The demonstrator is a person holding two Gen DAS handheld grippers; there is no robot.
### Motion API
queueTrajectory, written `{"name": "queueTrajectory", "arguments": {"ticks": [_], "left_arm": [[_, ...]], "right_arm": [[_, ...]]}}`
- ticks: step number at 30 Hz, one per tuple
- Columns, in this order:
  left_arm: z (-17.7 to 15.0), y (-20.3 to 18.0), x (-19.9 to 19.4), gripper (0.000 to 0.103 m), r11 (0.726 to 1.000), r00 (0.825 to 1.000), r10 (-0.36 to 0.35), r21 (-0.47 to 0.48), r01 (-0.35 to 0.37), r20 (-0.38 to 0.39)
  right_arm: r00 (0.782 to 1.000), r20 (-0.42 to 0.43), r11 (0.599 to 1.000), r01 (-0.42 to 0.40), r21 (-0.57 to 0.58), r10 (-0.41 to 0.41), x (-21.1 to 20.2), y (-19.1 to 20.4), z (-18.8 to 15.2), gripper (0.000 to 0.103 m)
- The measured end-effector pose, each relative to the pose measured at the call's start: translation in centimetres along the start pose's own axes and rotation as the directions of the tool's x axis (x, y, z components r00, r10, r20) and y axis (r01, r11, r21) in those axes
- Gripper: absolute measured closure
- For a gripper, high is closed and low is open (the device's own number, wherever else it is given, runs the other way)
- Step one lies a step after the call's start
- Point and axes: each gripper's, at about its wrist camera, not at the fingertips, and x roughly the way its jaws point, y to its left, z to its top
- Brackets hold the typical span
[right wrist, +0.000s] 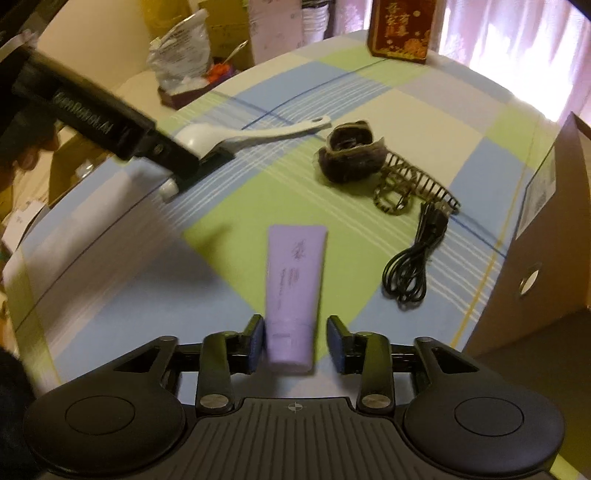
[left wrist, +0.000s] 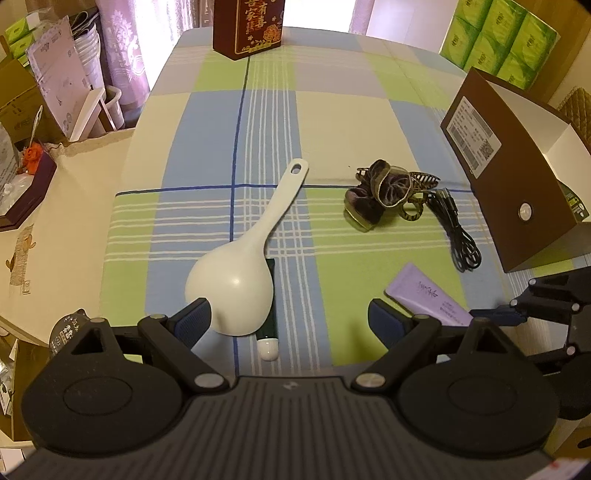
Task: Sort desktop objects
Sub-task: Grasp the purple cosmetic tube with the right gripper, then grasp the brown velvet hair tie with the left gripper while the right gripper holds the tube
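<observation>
A white rice spoon [left wrist: 240,266] lies on the checked tablecloth, its bowl over a dark green tube with a white cap [left wrist: 268,345]. My left gripper [left wrist: 290,325] is open just above them, the spoon's bowl by its left finger. A purple tube [right wrist: 291,291] lies lengthwise on the cloth, and my right gripper [right wrist: 295,341] is open around its near end, fingers on either side. The purple tube [left wrist: 428,295] also shows in the left wrist view. A dark velvet hair clip [right wrist: 351,155] and a black cable [right wrist: 413,266] lie further out.
A brown cardboard box [left wrist: 517,184] stands open at the right of the table. A dark red box with gold writing [left wrist: 247,26] stands at the far edge. Green tissue packs [left wrist: 498,40] are stacked beyond. Cluttered boxes and cups [left wrist: 55,92] stand left of the table.
</observation>
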Motion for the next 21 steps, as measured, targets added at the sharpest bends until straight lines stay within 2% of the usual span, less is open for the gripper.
{"name": "queueTrajectory", "arguments": {"ticks": [6, 7, 8, 10, 16, 21], "left_arm": [[-0.2, -0.4, -0.4, 0.014, 1.000, 1.000, -0.001, 0.008, 0.001, 0.008], [-0.3, -0.4, -0.5, 0.014, 1.000, 1.000, 0.000, 0.008, 0.000, 0.008], [-0.4, -0.4, -0.6, 0.014, 1.000, 1.000, 0.001, 0.007, -0.001, 0.008], [-0.5, -0.4, -0.7, 0.014, 1.000, 1.000, 0.004, 0.005, -0.004, 0.006], [-0.8, -1.0, -0.6, 0.014, 1.000, 1.000, -0.012, 0.015, 0.012, 0.008], [-0.3, -2.5, -0.3, 0.014, 0.995, 0.998, -0.062, 0.081, 0.060, 0.029]], "right_arm": [[1.000, 0.017, 1.000, 0.021, 0.004, -0.021, 1.6, 0.5, 0.7, 0.062], [1.000, 0.019, 1.000, 0.021, 0.001, -0.021, 1.6, 0.6, 0.8, 0.063], [1.000, 0.021, 1.000, 0.023, -0.001, -0.023, 1.5, 0.7, 0.8, 0.072], [0.999, 0.018, 1.000, 0.031, -0.002, -0.031, 1.3, 0.8, 0.5, 0.072], [0.999, 0.005, 0.998, 0.035, 0.046, -0.036, 0.2, 0.4, -1.3, 0.072], [0.998, -0.014, 0.991, 0.066, 0.118, -0.065, -1.6, -0.8, -3.5, 0.072]]}}
